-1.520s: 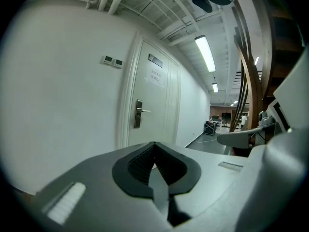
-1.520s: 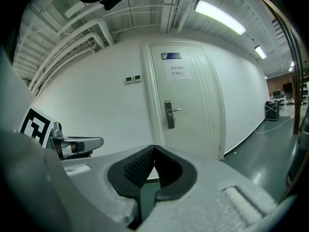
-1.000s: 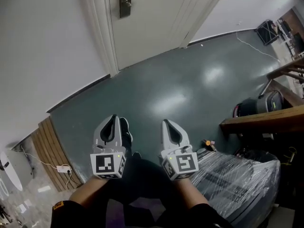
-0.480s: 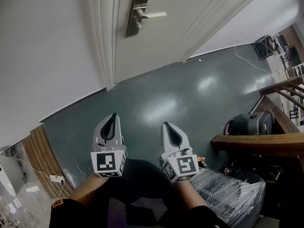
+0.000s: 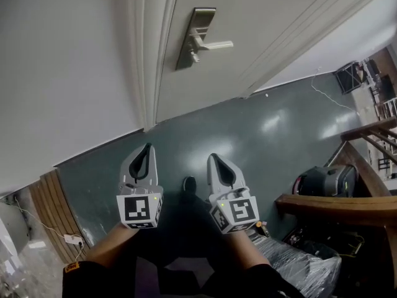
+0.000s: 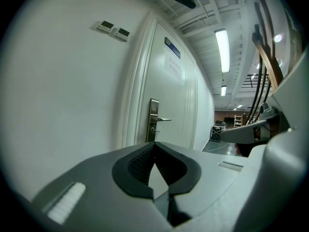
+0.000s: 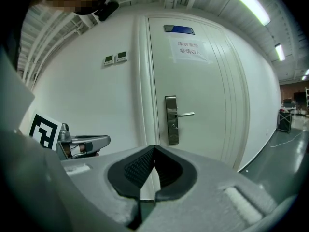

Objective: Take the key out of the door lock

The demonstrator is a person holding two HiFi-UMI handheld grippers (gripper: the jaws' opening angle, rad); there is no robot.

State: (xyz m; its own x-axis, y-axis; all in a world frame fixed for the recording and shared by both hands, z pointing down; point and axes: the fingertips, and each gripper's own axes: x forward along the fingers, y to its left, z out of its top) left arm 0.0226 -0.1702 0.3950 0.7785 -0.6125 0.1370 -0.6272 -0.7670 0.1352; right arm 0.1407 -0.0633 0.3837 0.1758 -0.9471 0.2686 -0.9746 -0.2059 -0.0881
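Observation:
The white door (image 5: pixel 260 23) is closed, with a tall steel lock plate (image 5: pixel 197 39) and a lever handle (image 5: pixel 218 44). Below the lever a small knob-like part (image 7: pixel 175 125) sticks out of the plate; I cannot tell whether it is the key. The plate also shows in the left gripper view (image 6: pixel 153 121) and the right gripper view (image 7: pixel 171 120). My left gripper (image 5: pixel 147 148) and right gripper (image 5: pixel 213 158) are side by side, low over the floor, well short of the door. Both are shut and hold nothing. The left gripper (image 7: pixel 82 141) appears at the right gripper view's left.
White wall (image 5: pixel 62 73) left of the door frame (image 5: pixel 146 54). A wooden rail (image 5: pixel 338 203), a black bag (image 5: pixel 322 180) and a plastic-wrapped bundle (image 5: pixel 298 262) are on the right. Wooden slats (image 5: pixel 46 213) lie at the left. A shoe (image 5: pixel 189 184) is on the grey-green floor.
The lock plate has come lower and nearer in the head view as the person steps toward the door. Both grippers stay shut and side by side.

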